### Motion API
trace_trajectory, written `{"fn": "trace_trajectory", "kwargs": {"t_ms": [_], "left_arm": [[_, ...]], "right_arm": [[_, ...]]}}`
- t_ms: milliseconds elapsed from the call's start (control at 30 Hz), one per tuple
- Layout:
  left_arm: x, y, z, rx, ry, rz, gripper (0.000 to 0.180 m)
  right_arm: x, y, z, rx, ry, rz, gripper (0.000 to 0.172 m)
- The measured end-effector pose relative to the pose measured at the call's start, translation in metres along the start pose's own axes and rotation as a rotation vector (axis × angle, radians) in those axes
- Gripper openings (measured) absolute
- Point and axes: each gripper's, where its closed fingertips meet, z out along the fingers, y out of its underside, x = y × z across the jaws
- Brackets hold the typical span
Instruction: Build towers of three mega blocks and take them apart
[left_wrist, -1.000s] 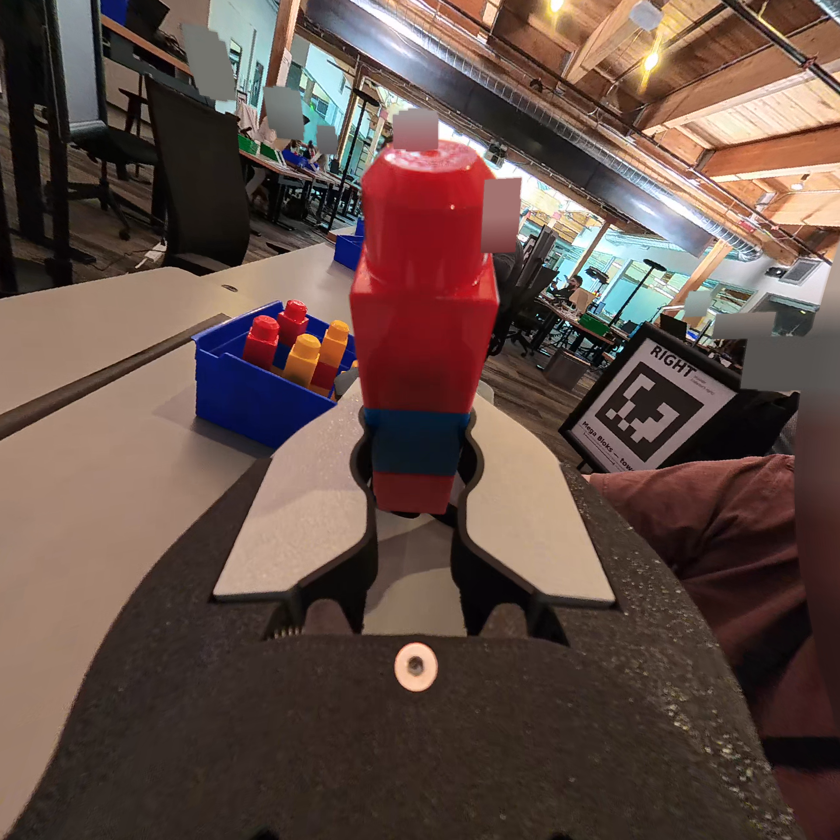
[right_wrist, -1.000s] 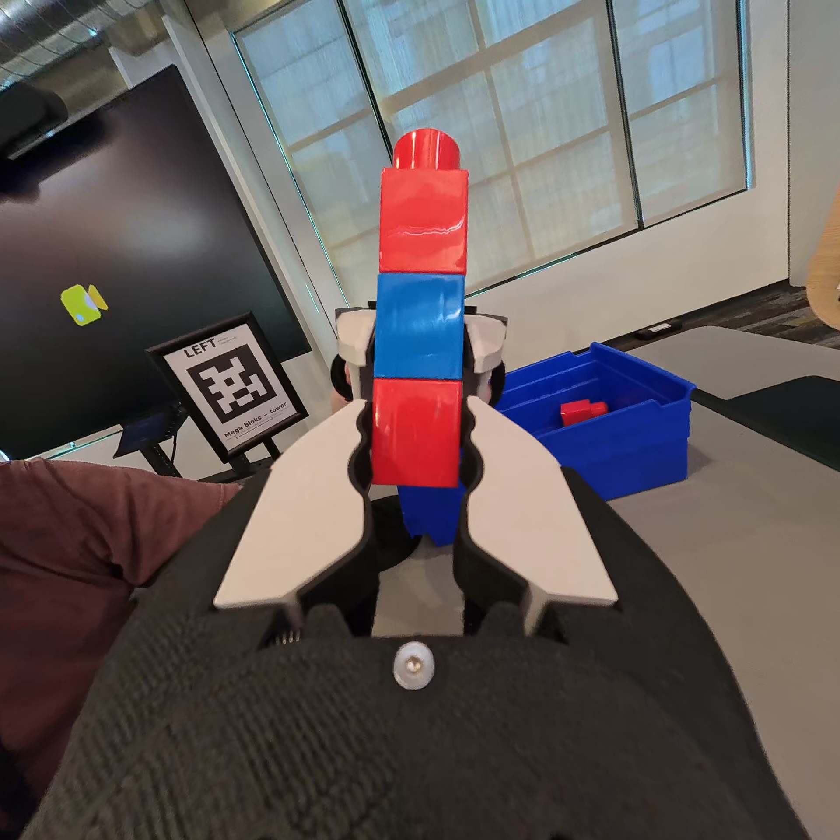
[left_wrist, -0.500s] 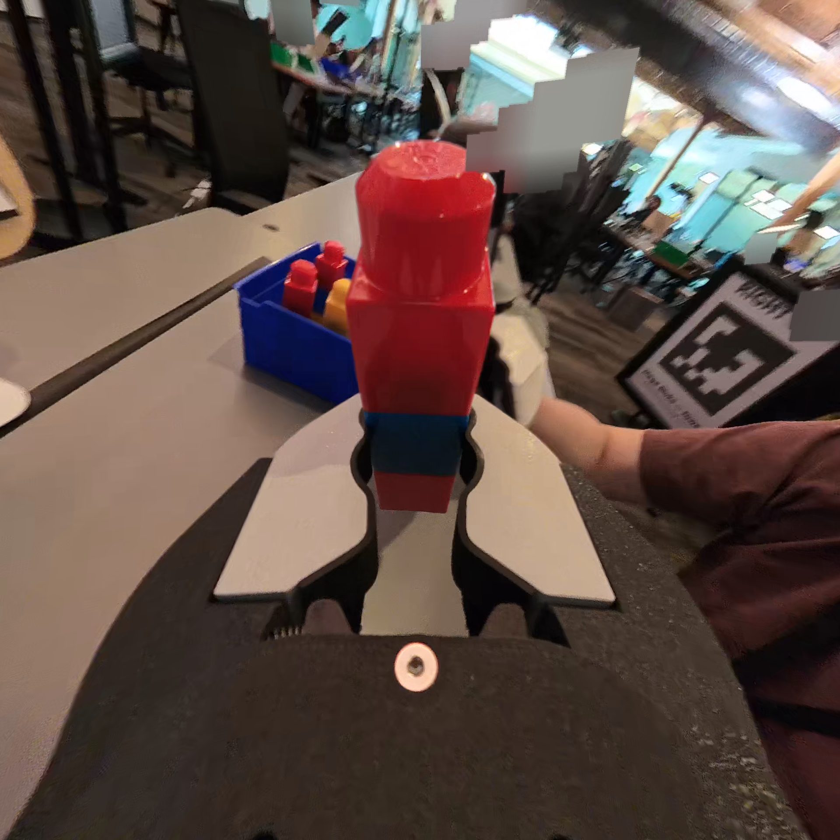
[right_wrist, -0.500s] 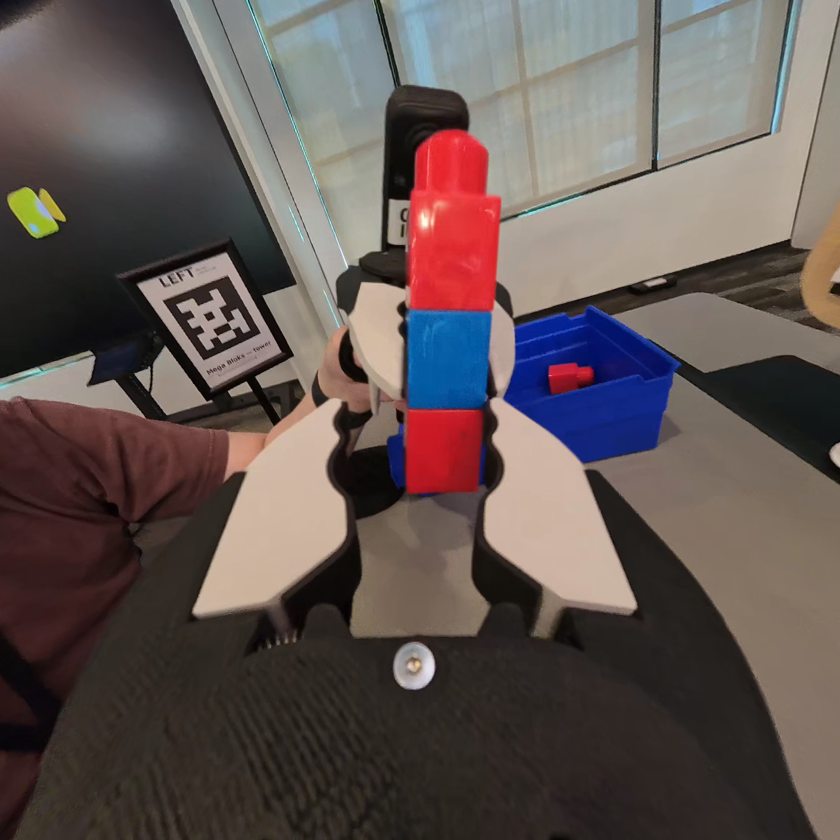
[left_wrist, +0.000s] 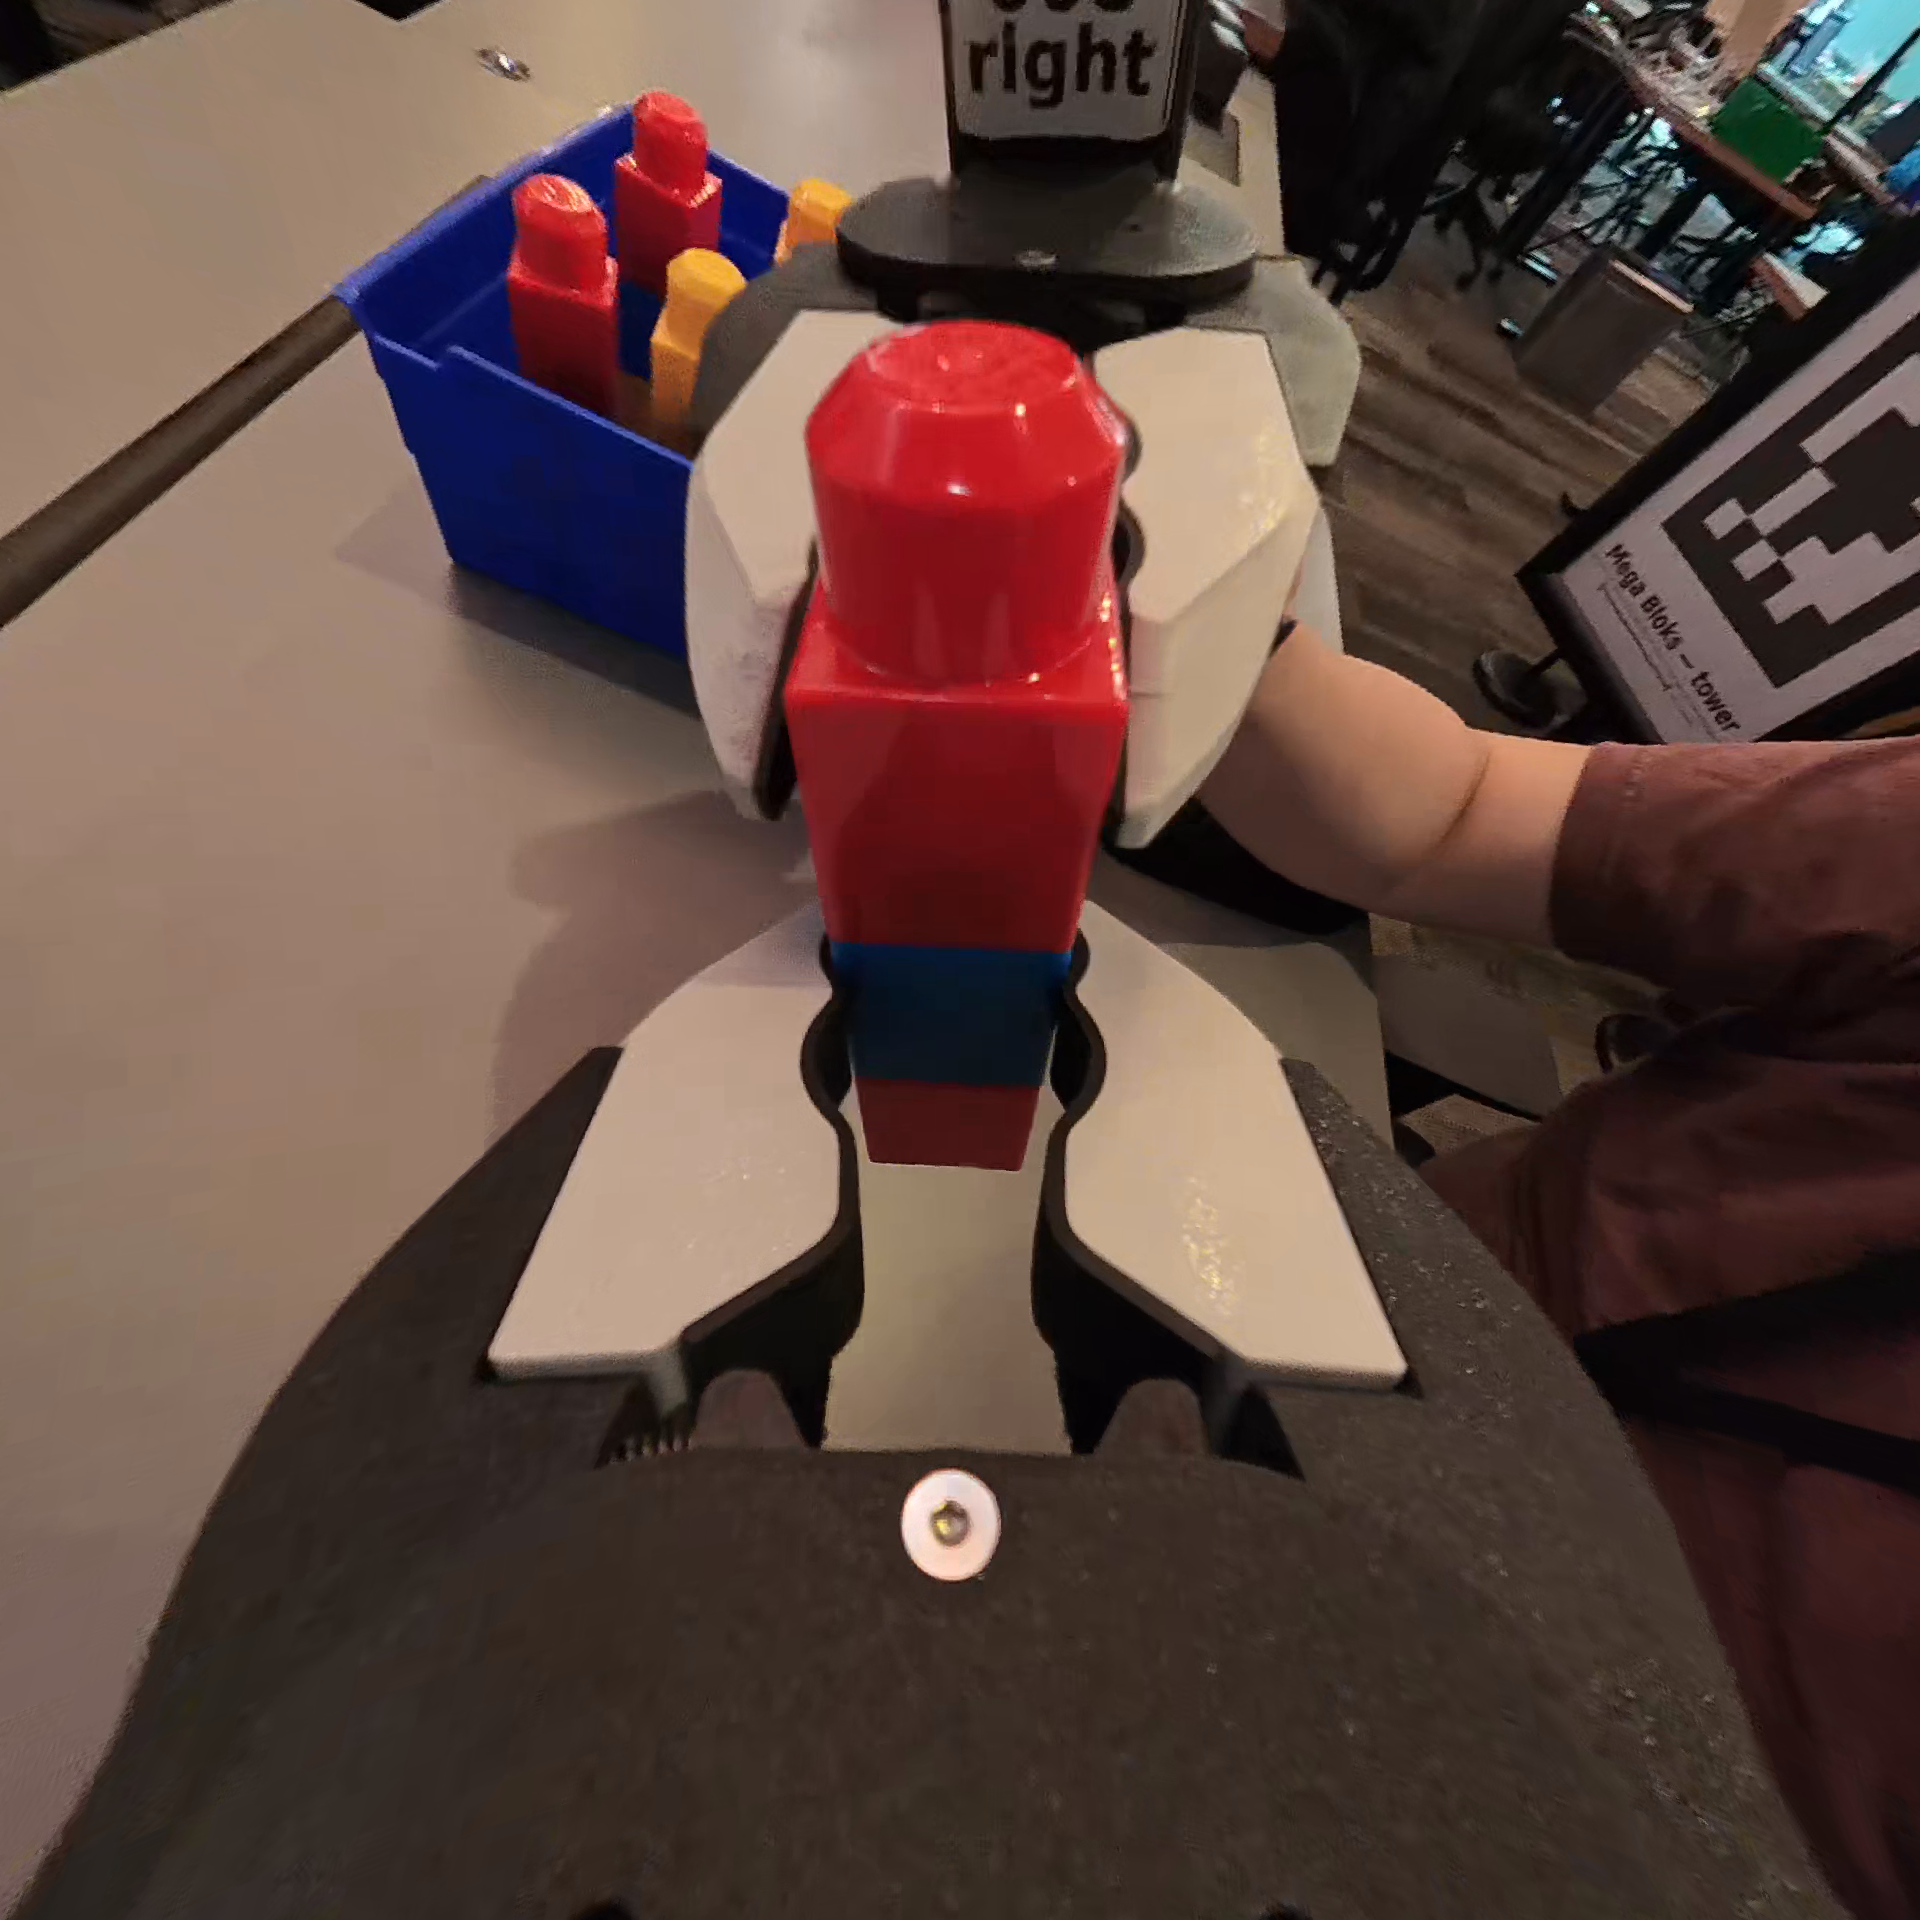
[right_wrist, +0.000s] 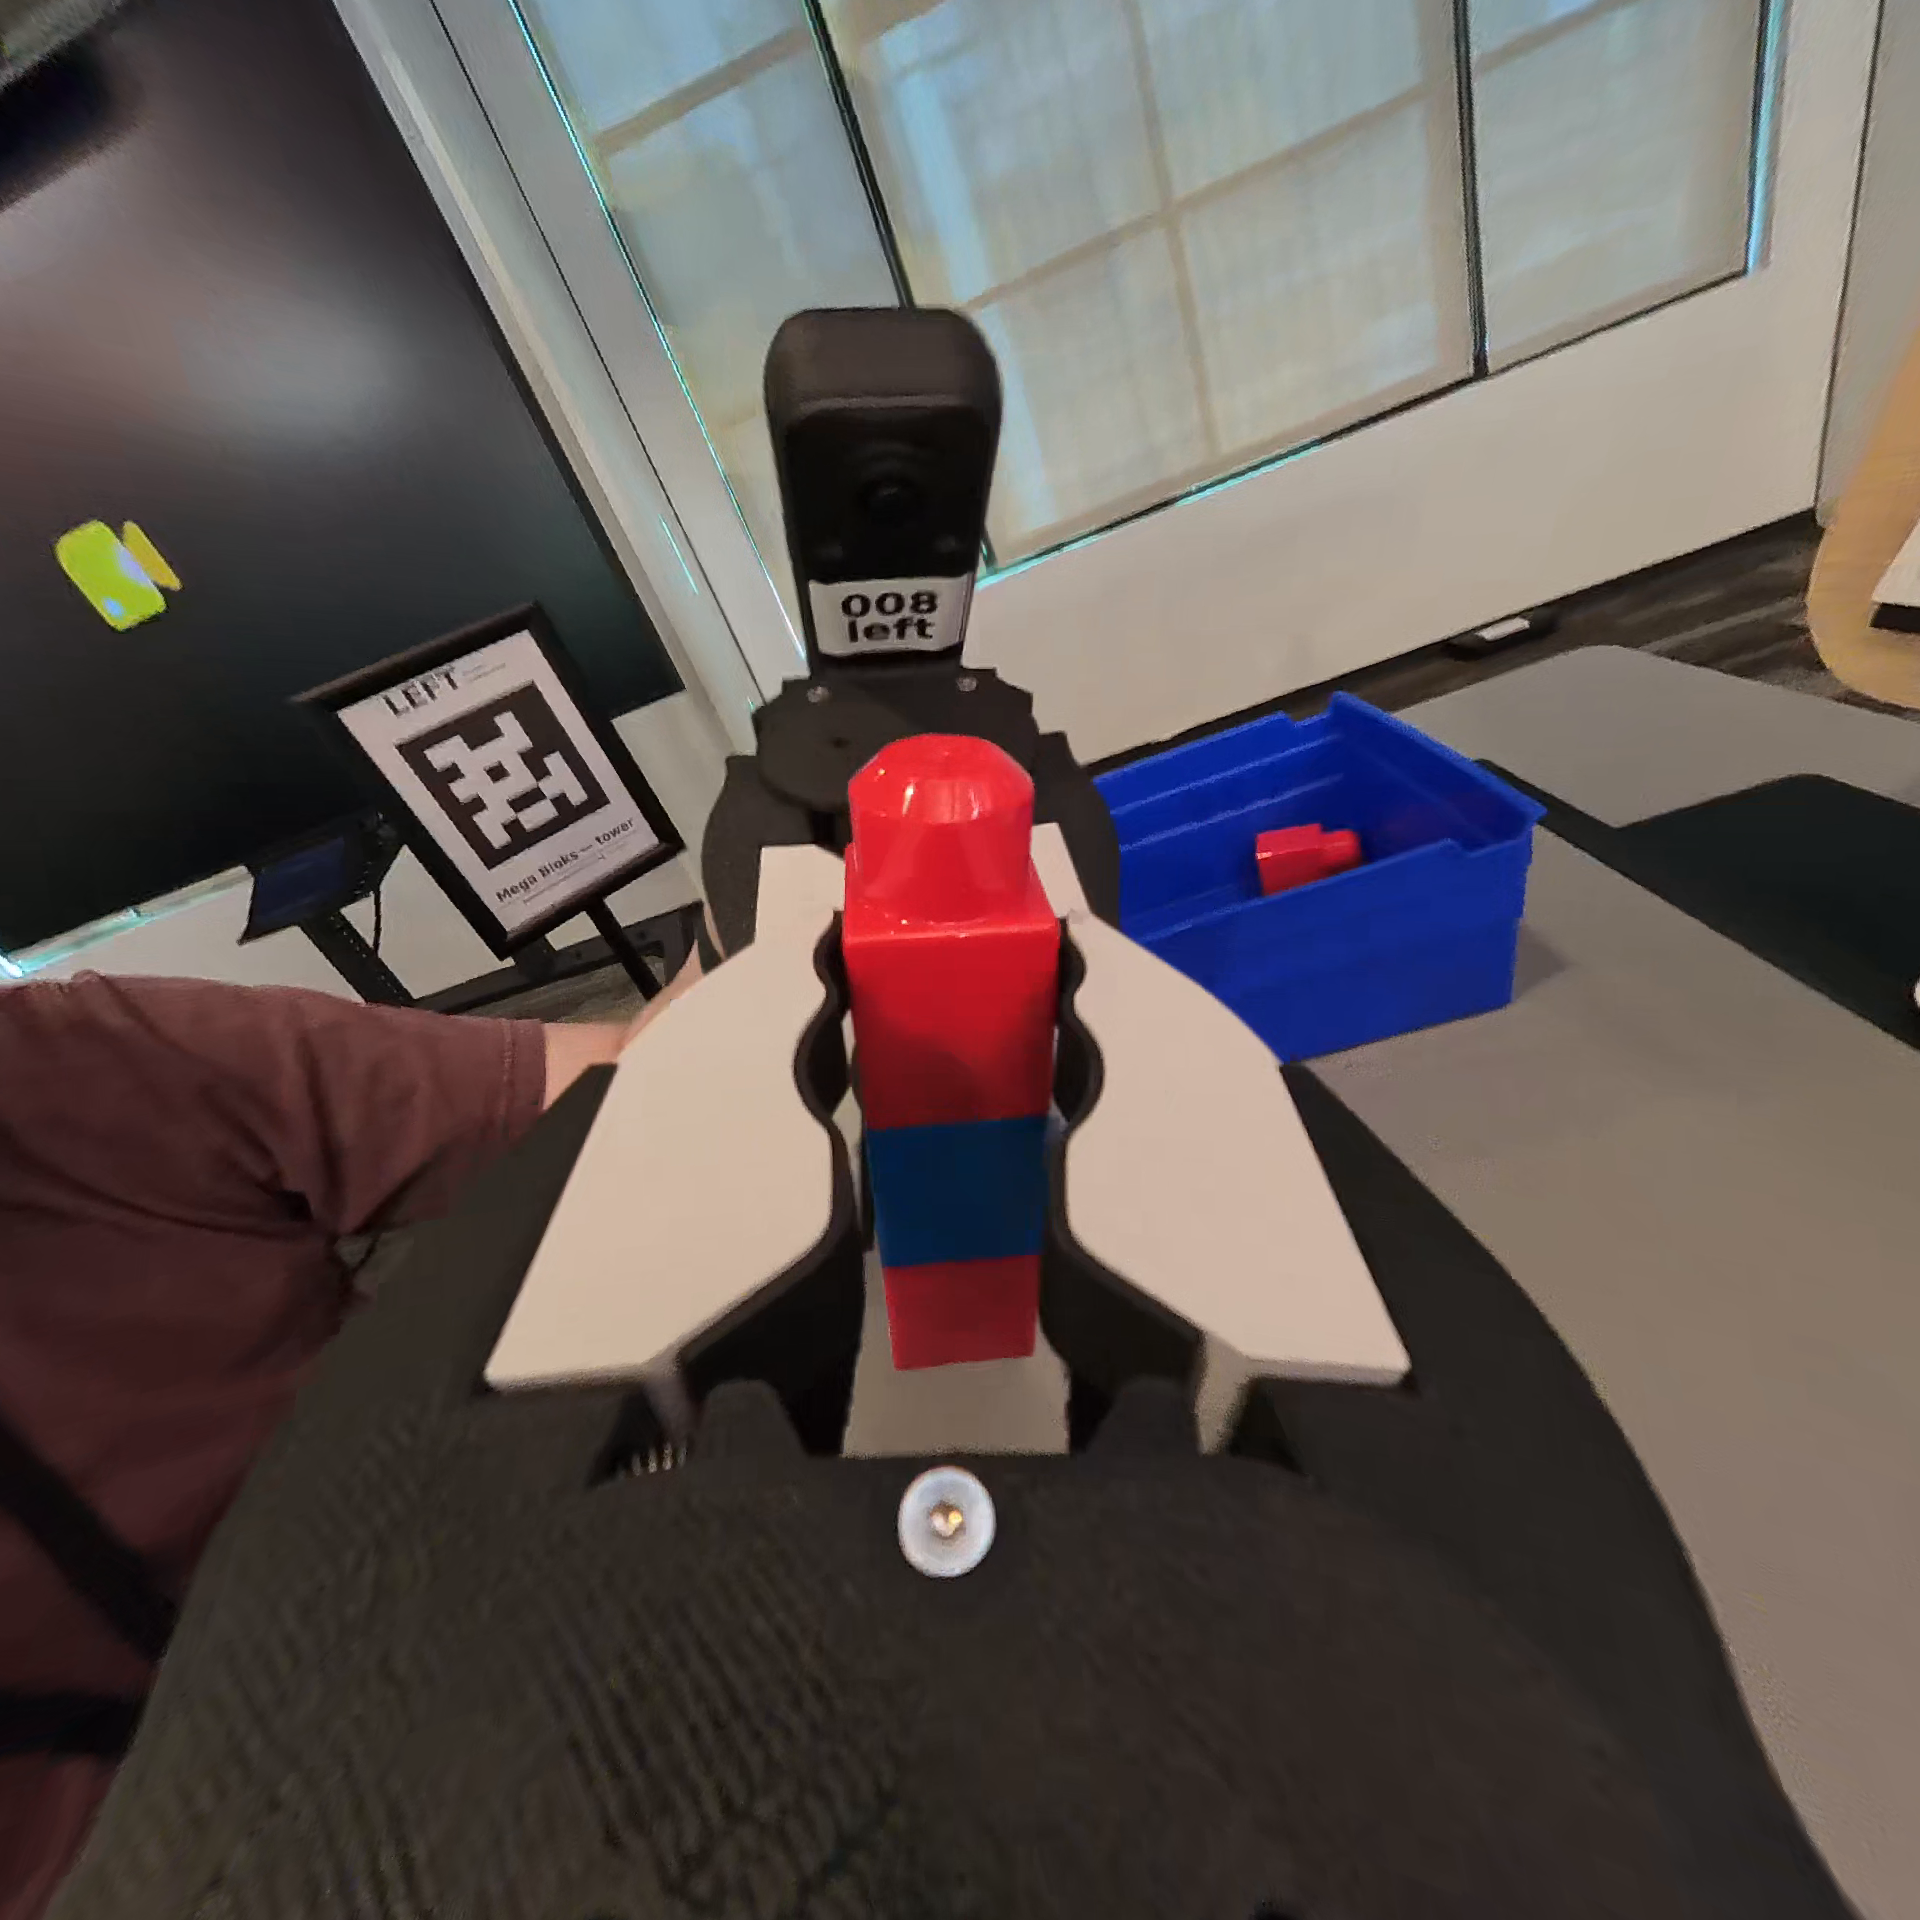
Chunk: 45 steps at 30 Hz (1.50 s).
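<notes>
Both tongs clamped on one tower (left_wrist: 951, 790), held above the table (left_wrist: 208, 831).
Left tongs (left_wrist: 951, 1013) pinch the blue middle block (left_wrist: 948, 1013); right tongs (right_wrist: 951, 1023) squeeze the top red block (right_wrist: 948, 997). Light, stiff, glossy plastic, likely slippery, so grip the flat sides. Count: three blocks in this tower, two blue bins, one (left_wrist: 540, 499) near the far edge holding standing red and yellow blocks, the other (right_wrist: 1351, 935) holding one loose red block (right_wrist: 1304, 854).
</notes>
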Motion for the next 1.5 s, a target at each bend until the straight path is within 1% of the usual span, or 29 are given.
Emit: {"fn": "trace_trajectory", "kwargs": {"t_ms": [67, 200, 300, 467, 533, 600, 667, 800, 833, 867, 933, 1000, 1033, 1067, 1100, 1167, 1200, 1367, 1500], "left_arm": [[0.001, 0.003, 0.000, -0.022, 0.010, -0.002, 0.035], [0.006, 0.002, 0.001, -0.033, 0.027, -0.013, 0.035], [0.007, 0.009, 0.001, -0.077, 0.039, -0.003, 0.035], [0.006, 0.011, 0.000, -0.091, 0.041, -0.004, 0.035], [0.003, 0.013, 0.000, -0.100, 0.026, 0.006, 0.035], [0.004, 0.008, -0.002, -0.074, 0.029, 0.019, 0.035], [0.010, 0.002, -0.008, -0.028, 0.075, 0.004, 0.035], [0.010, -0.005, -0.016, 0.016, 0.074, 0.018, 0.035], [0.012, -0.007, -0.016, 0.029, 0.087, 0.014, 0.035], [0.013, -0.005, -0.015, 0.018, 0.091, 0.017, 0.035], [0.013, -0.001, -0.013, -0.006, 0.085, 0.028, 0.036], [0.012, 0.001, -0.013, -0.022, 0.067, 0.047, 0.036], [0.011, 0.002, -0.013, -0.029, 0.059, 0.046, 0.040], [0.011, 0.003, -0.013, -0.040, 0.056, 0.039, 0.049], [0.011, 0.007, -0.014, -0.063, 0.053, 0.034, 0.056], [0.008, 0.016, -0.016, -0.119, 0.039, 0.029, 0.060], [0.006, 0.017, -0.017, -0.122, 0.027, 0.031, 0.063], [0.010, 0.000, -0.037, -0.018, 0.057, 0.020, 0.060], [0.014, -0.012, -0.062, 0.064, 0.037, 0.035, 0.060]], "right_arm": [[0.000, 0.004, 0.000, -0.038, 0.013, -0.023, 0.037], [-0.004, 0.004, -0.001, -0.062, 0.012, -0.069, 0.036], [-0.005, 0.012, 0.000, -0.125, 0.018, -0.096, 0.037], [-0.004, 0.014, 0.001, -0.128, 0.018, -0.089, 0.036], [-0.002, 0.015, 0.001, -0.136, 0.019, -0.058, 0.037], [-0.004, 0.012, 0.000, -0.112, 0.005, -0.056, 0.037], [-0.004, 0.012, 0.000, -0.115, 0.002, -0.047, 0.050], [-0.007, 0.015, 0.002, -0.119, -0.023, -0.030, 0.045], [-0.008, 0.019, 0.003, -0.141, -0.038, -0.025, 0.047], [-0.010, 0.019, 0.004, -0.135, -0.050, -0.015, 0.046], [-0.015, 0.022, 0.005, -0.149, -0.089, -0.027, 0.036], [-0.015, 0.025, 0.005, -0.168, -0.078, -0.052, 0.036], [-0.013, 0.025, 0.005, -0.174, -0.064, -0.050, 0.036], [-0.010, 0.024, 0.004, -0.171, -0.044, -0.051, 0.036], [-0.007, 0.022, 0.002, -0.162, -0.030, -0.051, 0.036], [-0.004, 0.015, -0.004, -0.130, -0.018, -0.041, 0.036], [-0.003, 0.010, -0.009, -0.112, -0.009, -0.036, 0.036], [-0.004, -0.017, -0.033, -0.036, 0.036, -0.042, 0.036], [-0.024, -0.045, -0.063, 0.000, 0.112, -0.077, 0.036]]}}
